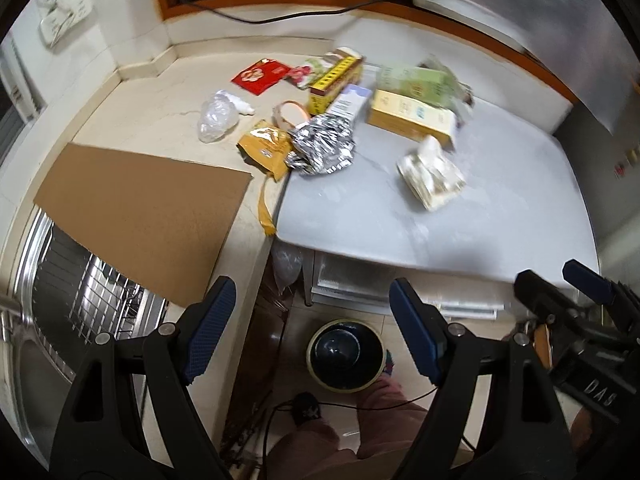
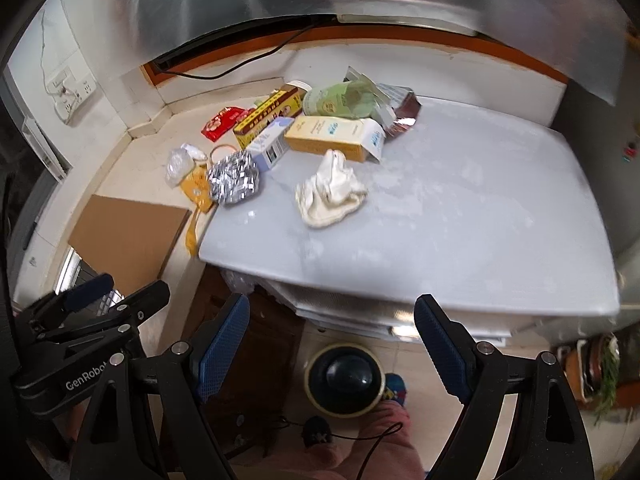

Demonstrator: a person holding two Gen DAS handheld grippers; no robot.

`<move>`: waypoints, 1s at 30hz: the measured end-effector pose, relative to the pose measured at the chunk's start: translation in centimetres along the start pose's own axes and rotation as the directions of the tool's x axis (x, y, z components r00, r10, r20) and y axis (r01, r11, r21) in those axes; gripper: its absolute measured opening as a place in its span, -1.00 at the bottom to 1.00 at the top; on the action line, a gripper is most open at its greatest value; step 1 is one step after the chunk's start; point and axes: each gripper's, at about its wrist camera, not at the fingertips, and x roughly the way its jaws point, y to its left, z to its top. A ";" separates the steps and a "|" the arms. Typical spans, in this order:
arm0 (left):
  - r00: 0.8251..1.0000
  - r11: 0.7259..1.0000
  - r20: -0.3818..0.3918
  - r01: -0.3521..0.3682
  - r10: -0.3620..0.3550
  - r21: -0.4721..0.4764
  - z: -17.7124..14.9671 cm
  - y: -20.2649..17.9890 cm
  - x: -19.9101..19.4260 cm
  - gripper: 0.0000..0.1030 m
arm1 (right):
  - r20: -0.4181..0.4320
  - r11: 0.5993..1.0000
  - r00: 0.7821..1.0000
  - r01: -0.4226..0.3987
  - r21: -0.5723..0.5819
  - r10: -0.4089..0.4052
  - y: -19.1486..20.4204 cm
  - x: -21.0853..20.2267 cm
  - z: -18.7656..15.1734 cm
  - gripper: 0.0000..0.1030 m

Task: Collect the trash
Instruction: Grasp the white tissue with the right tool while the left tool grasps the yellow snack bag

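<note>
Trash lies scattered on the counter: a crumpled silver foil wrapper (image 1: pixel 322 144) (image 2: pixel 233 178), a crumpled white tissue (image 1: pixel 432 176) (image 2: pixel 330 188), a yellow carton (image 1: pixel 412 116) (image 2: pixel 332 136), a green pack (image 1: pixel 416 80) (image 2: pixel 340 98), a clear plastic bag (image 1: pixel 216 116) (image 2: pixel 178 164) and a red packet (image 1: pixel 260 75) (image 2: pixel 220 124). A dark bin (image 1: pixel 346 354) (image 2: pixel 345 380) stands on the floor below. My left gripper (image 1: pixel 312 328) is open and empty above the bin. My right gripper (image 2: pixel 332 348) is open and empty, also short of the counter edge.
A brown cardboard sheet (image 1: pixel 148 216) (image 2: pixel 128 236) covers part of the sink with its wire rack (image 1: pixel 96 296). A grey mat (image 1: pixel 460 216) (image 2: pixel 440 220) covers the right counter. Black cable runs along the back wall (image 1: pixel 280 16). The person's legs (image 1: pixel 360 432) stand beside the bin.
</note>
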 end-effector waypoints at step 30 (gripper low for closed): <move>0.995 0.915 -0.089 0.004 -0.043 -0.404 10.2 3.8 12.0 0.49 | -0.245 0.929 0.932 -0.318 -0.192 0.268 -1.8 21.4 12.0 -0.20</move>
